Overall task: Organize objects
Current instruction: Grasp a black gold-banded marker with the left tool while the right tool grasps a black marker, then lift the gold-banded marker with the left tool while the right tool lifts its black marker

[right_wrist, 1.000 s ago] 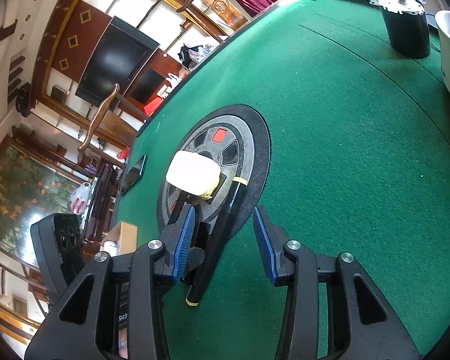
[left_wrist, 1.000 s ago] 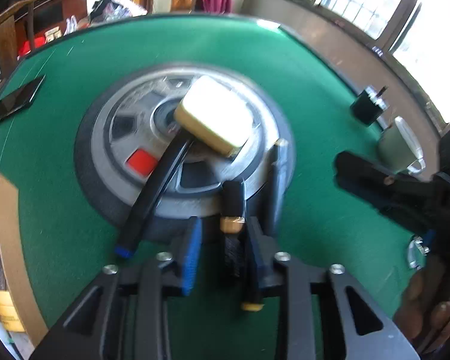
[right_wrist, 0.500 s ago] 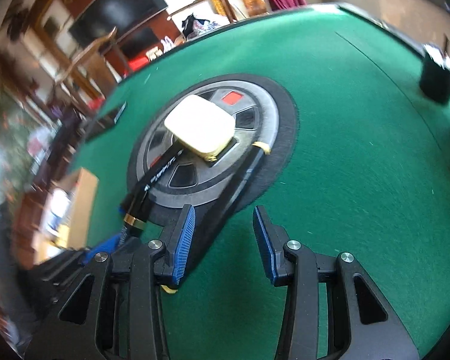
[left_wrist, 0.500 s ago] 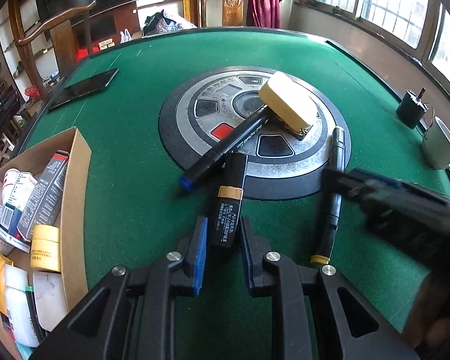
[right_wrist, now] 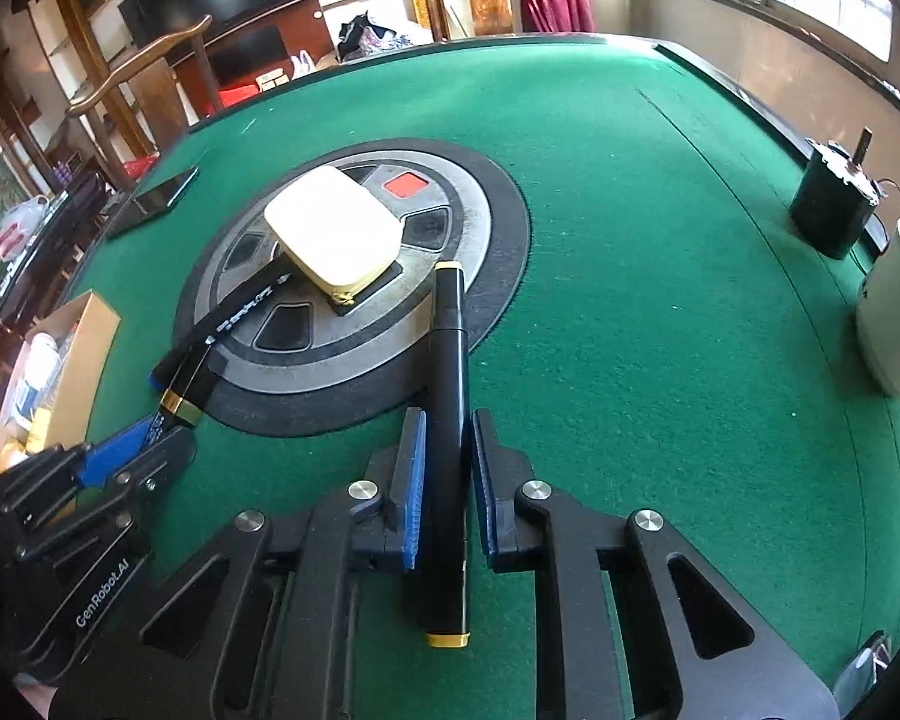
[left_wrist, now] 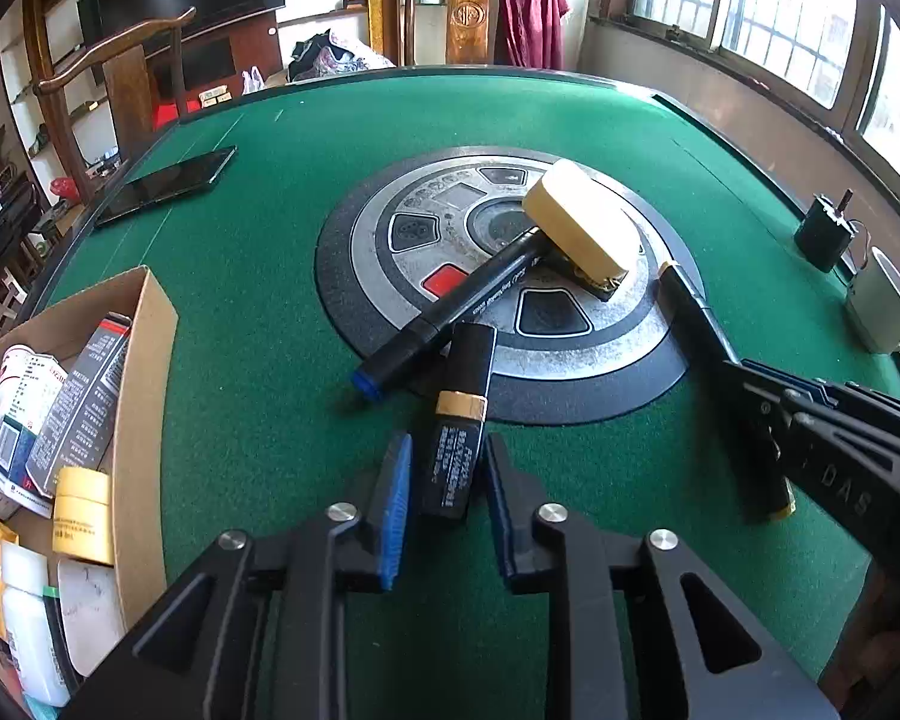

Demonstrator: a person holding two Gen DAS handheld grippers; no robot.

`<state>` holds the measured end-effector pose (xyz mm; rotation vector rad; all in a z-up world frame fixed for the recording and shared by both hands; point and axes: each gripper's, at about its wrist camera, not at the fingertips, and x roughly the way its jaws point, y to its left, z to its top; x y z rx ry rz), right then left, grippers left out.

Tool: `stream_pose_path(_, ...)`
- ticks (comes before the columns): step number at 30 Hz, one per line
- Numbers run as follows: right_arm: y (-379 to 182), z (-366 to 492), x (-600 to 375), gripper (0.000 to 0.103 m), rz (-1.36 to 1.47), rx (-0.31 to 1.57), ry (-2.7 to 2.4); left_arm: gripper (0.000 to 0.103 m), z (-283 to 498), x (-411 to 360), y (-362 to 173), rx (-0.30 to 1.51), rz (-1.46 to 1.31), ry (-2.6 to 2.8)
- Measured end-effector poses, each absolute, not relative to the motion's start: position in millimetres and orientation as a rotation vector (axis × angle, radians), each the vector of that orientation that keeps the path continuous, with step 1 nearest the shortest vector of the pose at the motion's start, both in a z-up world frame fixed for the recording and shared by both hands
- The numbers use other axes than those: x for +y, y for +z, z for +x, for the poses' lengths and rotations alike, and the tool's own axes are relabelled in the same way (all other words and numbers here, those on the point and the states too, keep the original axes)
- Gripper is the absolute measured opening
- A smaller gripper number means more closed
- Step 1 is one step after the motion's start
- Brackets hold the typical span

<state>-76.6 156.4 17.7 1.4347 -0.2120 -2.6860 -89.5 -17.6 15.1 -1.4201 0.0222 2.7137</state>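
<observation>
Closer now, right claw [right_wrist: 444, 468] clamps the yellow-tipped marker [right_wrist: 447, 420]; left claw [left_wrist: 447, 474] gapes around the gold-banded marker [left_wrist: 459, 426].

The cardboard box [left_wrist: 144, 420] runs off the left edge, its contents only partly seen. The right gripper [left_wrist: 768, 414] covers the middle of the yellow-capped marker [left_wrist: 690, 312]. The white mug [right_wrist: 894, 312] is cut by the right edge. Print on the blue-tipped marker [left_wrist: 450, 312] is too small to read.
</observation>
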Motion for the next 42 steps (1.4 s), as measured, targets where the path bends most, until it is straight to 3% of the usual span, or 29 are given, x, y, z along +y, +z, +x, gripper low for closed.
stream_pose_path(3,18,-77,151,0.014,1.423,-0.164,-2.701,0.041,-92,-14,14,0.046,-1.417,2.721)
stream_pose_path(5,17,-76,152,0.014,1.412,-0.177,-2.703,0.043,-92,-16,14,0.035,-1.416,2.733)
stream_pose_path(7,17,-75,151,0.014,1.412,-0.17,-2.705,0.039,-91,-17,14,0.024,-1.405,2.73)
stream_pose_path(8,17,-75,150,0.014,1.414,-0.159,-2.708,0.023,-91,-18,14,0.018,-1.4,2.729)
stream_pose_path(9,18,-75,148,0.014,1.416,-0.143,-2.712,0.016,-91,-19,15,0.001,-1.396,2.719)
stream_pose_path(15,20,-73,152,0.014,1.386,-0.221,-2.695,0.016,-85,-28,17,-0.108,-1.378,2.69)
stream_pose_path(26,37,-65,148,0.014,1.259,-0.315,-2.651,0.016,-70,-20,34,-0.114,-1.267,2.683)
stream_pose_path(42,28,-64,127,0.014,1.302,-0.264,-2.57,0.017,-80,-18,20,-0.108,-1.361,2.653)
